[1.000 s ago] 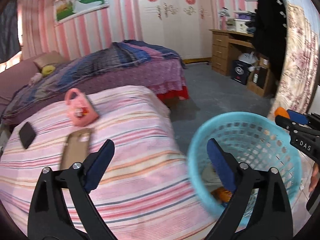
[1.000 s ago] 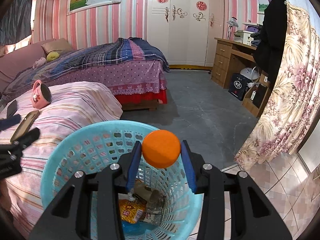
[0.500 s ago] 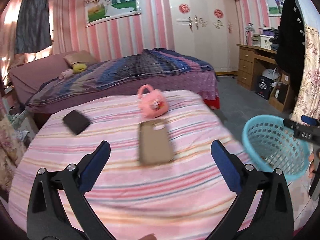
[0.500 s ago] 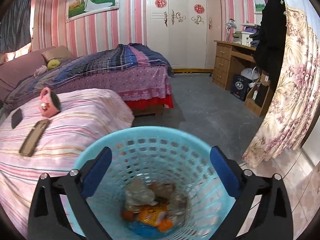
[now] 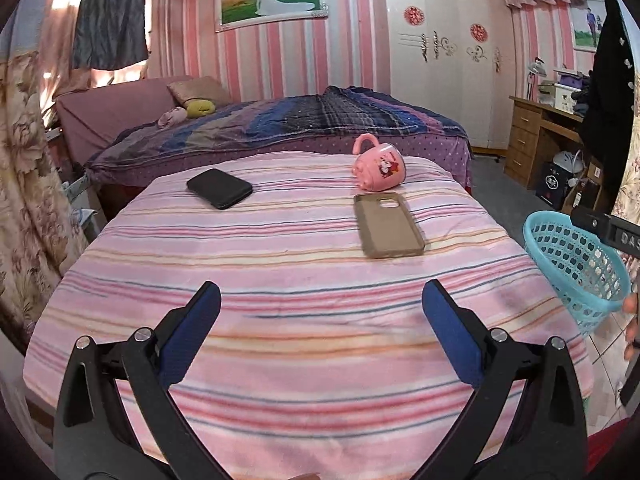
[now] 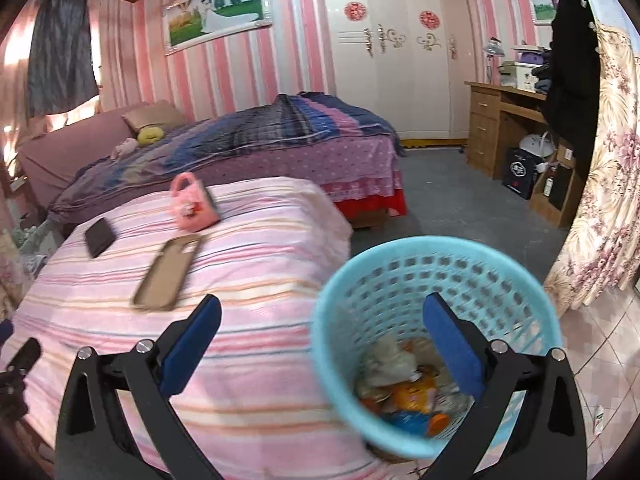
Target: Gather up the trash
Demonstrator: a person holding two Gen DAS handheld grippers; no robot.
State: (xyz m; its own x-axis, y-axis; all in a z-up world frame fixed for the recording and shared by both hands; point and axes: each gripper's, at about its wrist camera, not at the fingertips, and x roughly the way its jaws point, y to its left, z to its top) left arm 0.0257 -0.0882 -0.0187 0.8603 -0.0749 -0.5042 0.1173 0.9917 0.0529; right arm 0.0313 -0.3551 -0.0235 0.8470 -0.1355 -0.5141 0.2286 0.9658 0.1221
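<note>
Right wrist: basket (image 6: 436,252) beside bed edge (image 6: 340,236)

Pink-striped walls (image 5: 280,64), white wardrobe (image 5: 444,60), two beds (image 5: 304,120), wooden desk (image 5: 536,136), grey floor (image 6: 472,204).

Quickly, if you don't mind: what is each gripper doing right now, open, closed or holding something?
Left gripper: open, holding nothing, above the striped bed.
Right gripper: open, holding nothing, by the blue basket.
</note>
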